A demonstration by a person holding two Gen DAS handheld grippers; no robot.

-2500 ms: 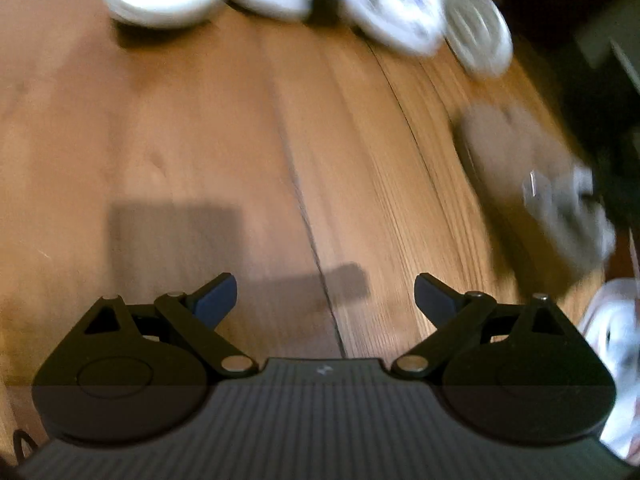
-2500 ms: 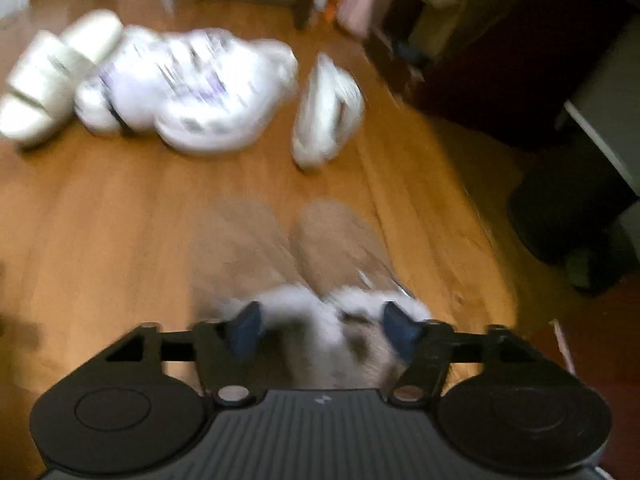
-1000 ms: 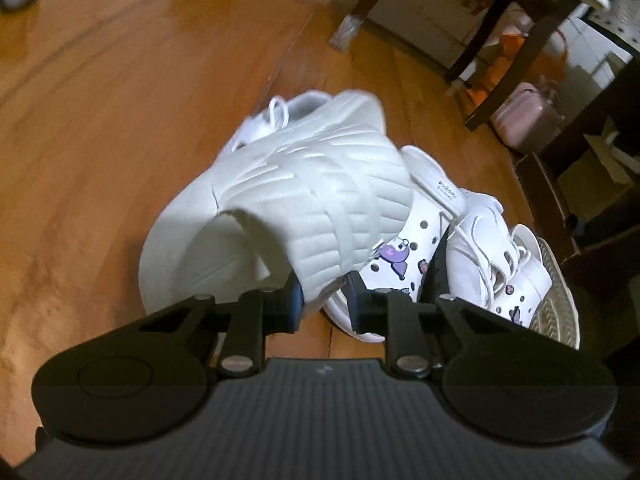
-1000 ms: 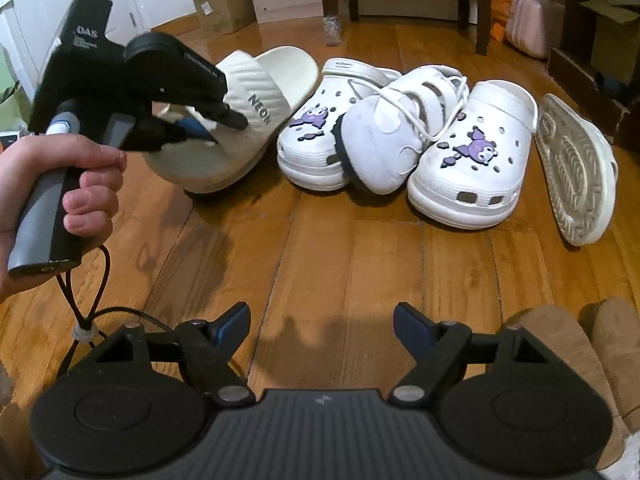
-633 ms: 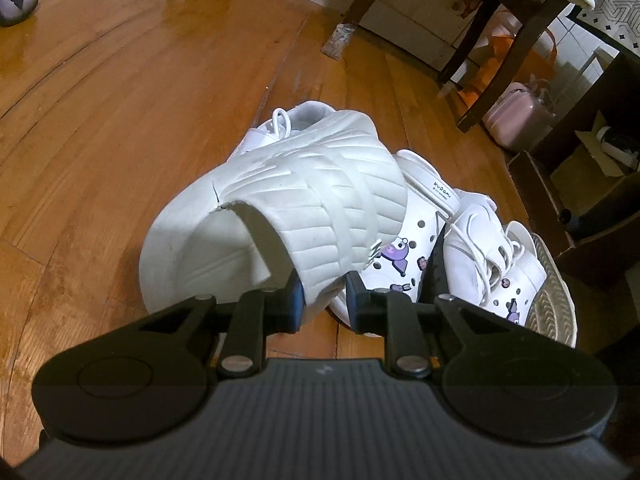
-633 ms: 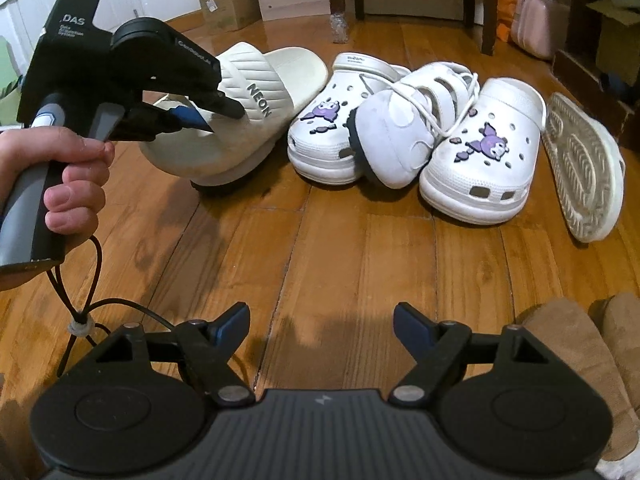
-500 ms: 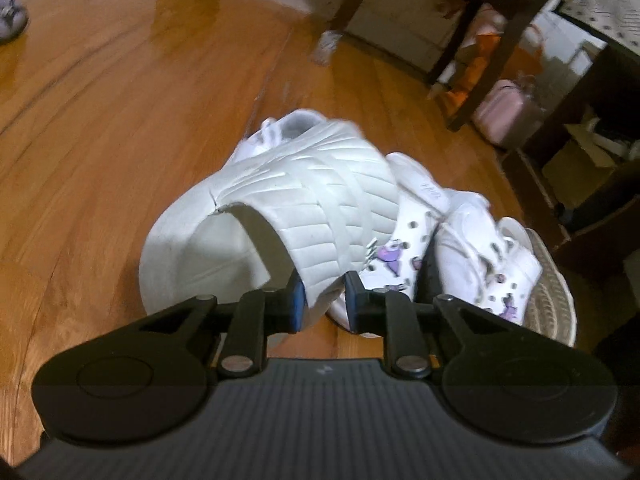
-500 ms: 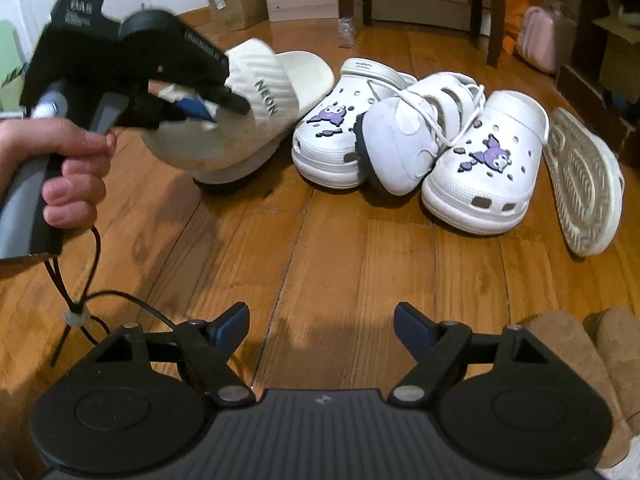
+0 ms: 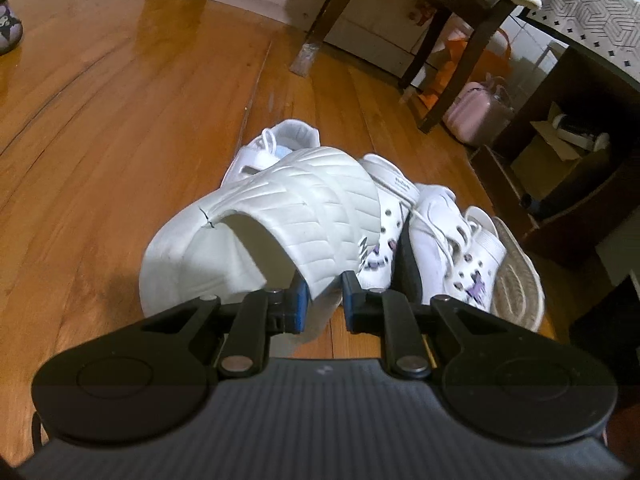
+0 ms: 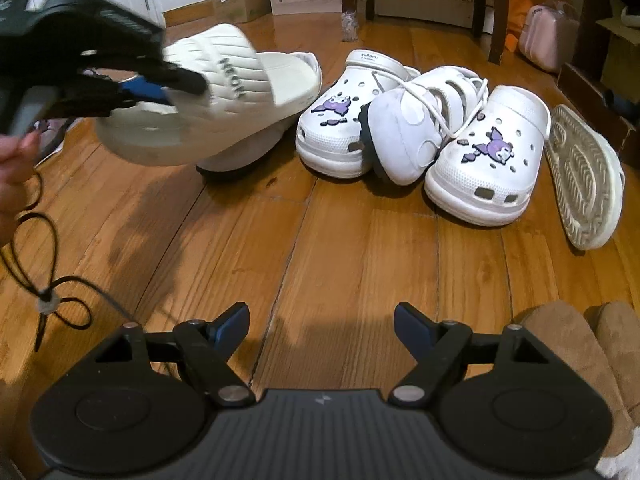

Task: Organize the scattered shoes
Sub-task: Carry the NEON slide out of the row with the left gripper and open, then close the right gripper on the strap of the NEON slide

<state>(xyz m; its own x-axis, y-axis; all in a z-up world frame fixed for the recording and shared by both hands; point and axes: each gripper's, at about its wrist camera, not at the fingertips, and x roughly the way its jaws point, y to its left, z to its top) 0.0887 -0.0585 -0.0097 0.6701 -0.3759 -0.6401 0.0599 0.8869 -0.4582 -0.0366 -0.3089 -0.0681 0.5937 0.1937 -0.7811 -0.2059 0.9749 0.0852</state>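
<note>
The left gripper [image 9: 323, 300] is closed on the ribbed strap of a white slide sandal [image 9: 288, 216], the blue pads pinching the strap edge; the sandal hangs clear of the wooden floor [image 9: 120, 120], its sole tilted. The right wrist view shows the same grip side-on at 10 o'clock: left gripper [image 10: 176, 84], the sandal [image 10: 224, 96] lettered on the strap and raised above its shadow, and part of the person's hand [image 10: 12, 160] with a looped black cord [image 10: 44, 280] below it. The right gripper [image 10: 321, 326] stands wide open over bare floor, holding and touching nothing.

Only the right wrist view shows the row clearly: at 12 o'clock a white clog [image 10: 348, 120] with a purple charm; just beside it a white sneaker [image 10: 420, 128] on its side, leaning on a second clog [image 10: 488, 160]; at 2 o'clock an upturned white sole [image 10: 584, 176]; at 4 o'clock two brown slippers [image 10: 576, 360]. Only the left wrist view shows a dark table leg [image 9: 328, 12] and a pink bag [image 9: 476, 112] at 1 o'clock.
</note>
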